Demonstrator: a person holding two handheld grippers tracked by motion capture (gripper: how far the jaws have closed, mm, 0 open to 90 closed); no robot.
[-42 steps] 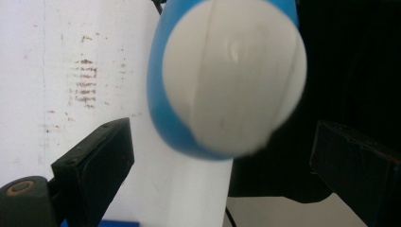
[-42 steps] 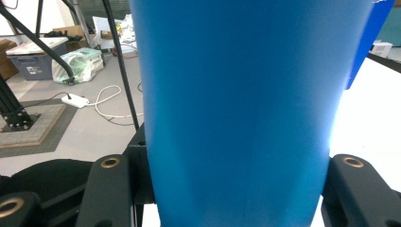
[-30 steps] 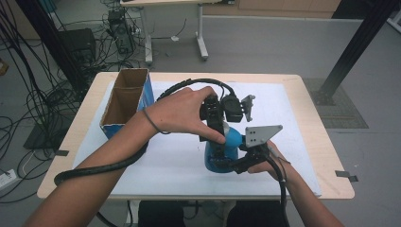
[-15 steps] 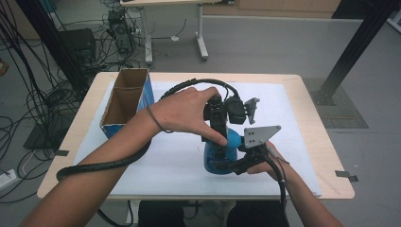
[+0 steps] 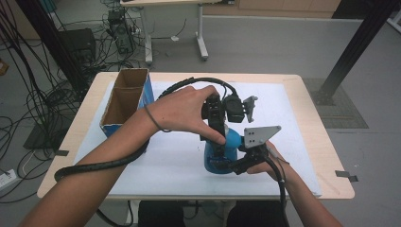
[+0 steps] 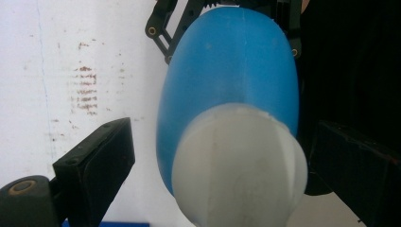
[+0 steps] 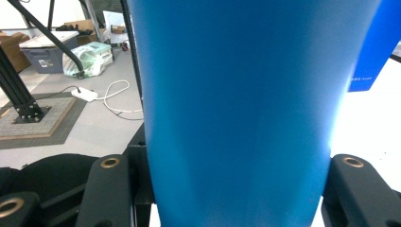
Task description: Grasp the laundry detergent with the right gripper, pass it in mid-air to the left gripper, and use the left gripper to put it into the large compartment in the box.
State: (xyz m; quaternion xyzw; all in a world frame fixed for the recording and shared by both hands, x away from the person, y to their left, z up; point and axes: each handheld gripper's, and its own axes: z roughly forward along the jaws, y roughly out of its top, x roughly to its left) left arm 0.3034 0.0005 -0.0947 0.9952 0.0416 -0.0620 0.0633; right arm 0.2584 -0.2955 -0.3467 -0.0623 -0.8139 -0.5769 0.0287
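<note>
- The blue bottle (image 5: 222, 156) stands upright on the white mat (image 5: 293, 137) of the worktop (image 5: 326, 142), near the person's edge.
- The right tool (image 5: 236, 165) clamps the bottle's body from the side, jaws pressed on both flanks.
- The left tool (image 5: 217, 142) hangs over the white cap (image 6: 239, 165), jaws wide, either side of it, not touching.
- A cardboard box (image 5: 124, 101) lies well apart, at the left.

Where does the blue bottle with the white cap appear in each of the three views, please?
High view: blue bottle stands just below centre on the white mat.
Left gripper view: seen from above, centre right, white cap nearest the camera.
Right gripper view: its body spans the middle, top to bottom.
Shared landmark: the white mat under it.
</note>
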